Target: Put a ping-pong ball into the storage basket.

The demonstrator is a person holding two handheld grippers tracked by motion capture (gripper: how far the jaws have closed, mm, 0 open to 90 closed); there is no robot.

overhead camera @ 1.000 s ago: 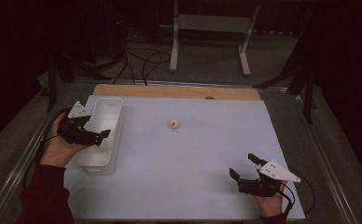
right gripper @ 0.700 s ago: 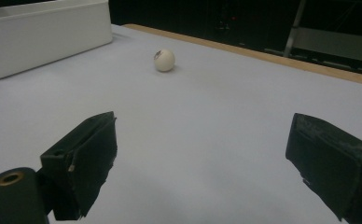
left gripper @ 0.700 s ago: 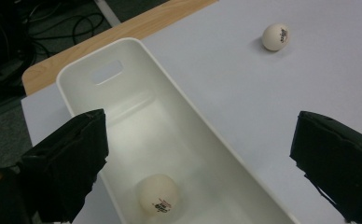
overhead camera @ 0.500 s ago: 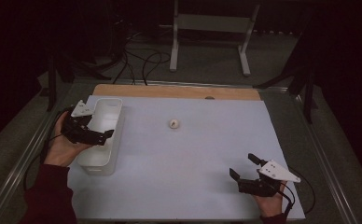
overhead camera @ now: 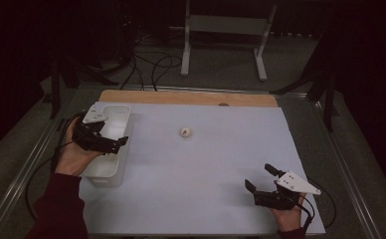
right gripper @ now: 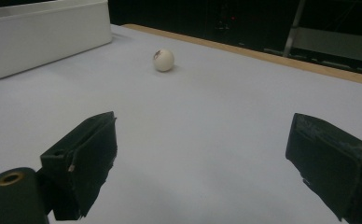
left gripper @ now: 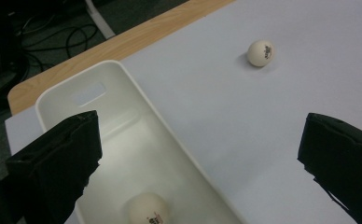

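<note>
A white bin (overhead camera: 112, 172) stands at the table's left side. My left gripper (overhead camera: 114, 142) hovers over it; its jaws have just been opening and stand wide, with nothing between them. In the left gripper view (left gripper: 200, 126) a white ball (left gripper: 147, 210) lies on the bin's floor below the jaws, inside the bin's rim (left gripper: 104, 63). A second white ball (overhead camera: 185, 131) rests on the white sheet mid-table, also seen from the left gripper (left gripper: 260, 52) and from the right gripper (right gripper: 163, 59). My right gripper (overhead camera: 258, 176) sits open and empty near the front right, its jaws (right gripper: 202, 123) aimed at that ball.
The white sheet (overhead camera: 206, 164) covers a wooden tabletop whose far edge (overhead camera: 181, 97) shows bare. The bin's side wall (right gripper: 44, 37) stands far left from the right gripper. A metal stand (overhead camera: 223, 25) and cables lie on the floor beyond the table.
My left gripper has edged slightly to the right over the bin and its jaws look wider. The right gripper and the ball on the sheet have not moved.
</note>
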